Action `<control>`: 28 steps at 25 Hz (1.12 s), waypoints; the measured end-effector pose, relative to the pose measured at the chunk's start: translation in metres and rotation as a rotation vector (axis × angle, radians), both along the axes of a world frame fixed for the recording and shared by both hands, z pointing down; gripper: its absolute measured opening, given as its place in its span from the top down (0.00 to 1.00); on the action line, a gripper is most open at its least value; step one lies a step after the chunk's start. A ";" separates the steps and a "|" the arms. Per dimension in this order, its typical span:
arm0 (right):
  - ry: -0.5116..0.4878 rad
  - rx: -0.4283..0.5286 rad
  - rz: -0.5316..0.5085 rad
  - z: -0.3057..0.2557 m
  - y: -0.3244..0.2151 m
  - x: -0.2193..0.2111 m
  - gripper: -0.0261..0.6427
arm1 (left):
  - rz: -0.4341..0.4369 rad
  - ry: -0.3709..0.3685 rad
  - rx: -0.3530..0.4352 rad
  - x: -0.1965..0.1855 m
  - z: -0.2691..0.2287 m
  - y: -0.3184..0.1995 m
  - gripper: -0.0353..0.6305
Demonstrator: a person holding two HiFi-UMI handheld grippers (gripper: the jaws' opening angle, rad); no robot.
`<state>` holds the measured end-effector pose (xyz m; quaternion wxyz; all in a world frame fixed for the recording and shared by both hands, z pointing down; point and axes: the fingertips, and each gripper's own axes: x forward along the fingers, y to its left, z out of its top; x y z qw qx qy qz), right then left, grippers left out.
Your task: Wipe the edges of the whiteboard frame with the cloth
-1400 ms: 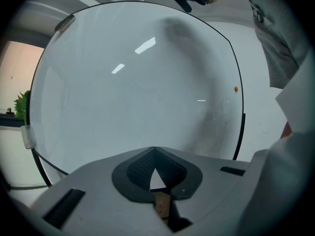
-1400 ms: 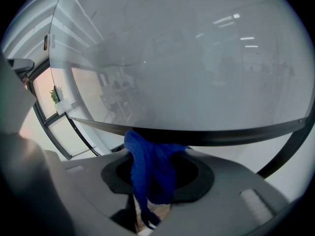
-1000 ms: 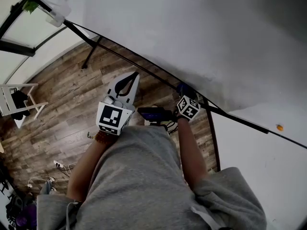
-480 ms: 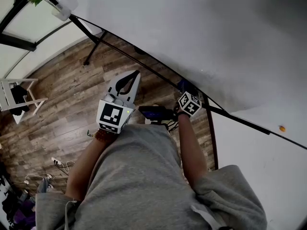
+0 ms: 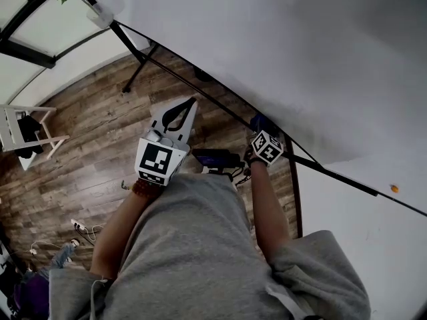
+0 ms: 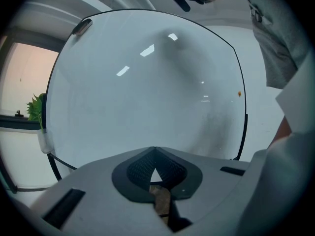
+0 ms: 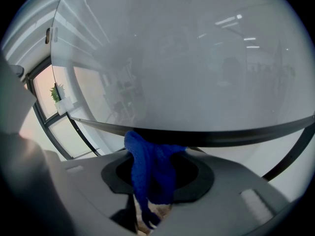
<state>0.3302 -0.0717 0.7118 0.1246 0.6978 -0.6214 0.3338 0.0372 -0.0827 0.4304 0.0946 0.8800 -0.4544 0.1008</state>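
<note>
The whiteboard (image 5: pixel 287 52) fills the upper right of the head view, and its black frame edge (image 5: pixel 200 91) runs diagonally below it. A blue cloth (image 5: pixel 260 121) is bunched against that lower edge. My right gripper (image 5: pixel 262 129) is shut on the cloth, its marker cube just behind. In the right gripper view the cloth (image 7: pixel 150 173) hangs out of the right gripper (image 7: pixel 153 163) and touches the dark frame edge (image 7: pixel 221 137). My left gripper (image 5: pixel 191 103) is shut and holds nothing, a short way off the frame. The left gripper (image 6: pixel 155 152) points at the board (image 6: pixel 147 82).
Wooden floor (image 5: pixel 93 145) lies below the board. A black stand leg (image 5: pixel 137 69) slants down at the upper left. A white stool (image 5: pixel 27 137) stands at the left, and cables (image 5: pixel 83 229) lie on the floor. A dark device (image 5: pixel 216 157) sits at the person's waist.
My right gripper and the cloth have slid a little to the right along the lower frame edge. The left gripper has hardly moved.
</note>
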 end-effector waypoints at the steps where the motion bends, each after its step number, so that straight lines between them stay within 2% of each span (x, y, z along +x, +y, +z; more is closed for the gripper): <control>1: 0.002 0.000 0.000 0.000 -0.002 -0.004 0.72 | -0.003 0.000 0.003 -0.007 -0.001 -0.003 0.93; 6: 0.002 0.007 0.023 -0.005 -0.015 -0.024 0.72 | -0.019 -0.003 0.007 -0.043 -0.005 -0.014 0.93; 14: 0.014 0.002 0.077 -0.006 -0.026 -0.045 0.72 | 0.003 0.005 0.006 -0.079 -0.002 -0.023 0.93; 21: 0.031 0.004 0.102 -0.006 -0.039 -0.056 0.72 | 0.049 0.025 0.050 -0.093 -0.013 -0.029 0.93; 28: 0.009 0.008 0.089 -0.003 -0.053 -0.079 0.72 | 0.013 0.013 0.059 -0.115 -0.010 -0.027 0.93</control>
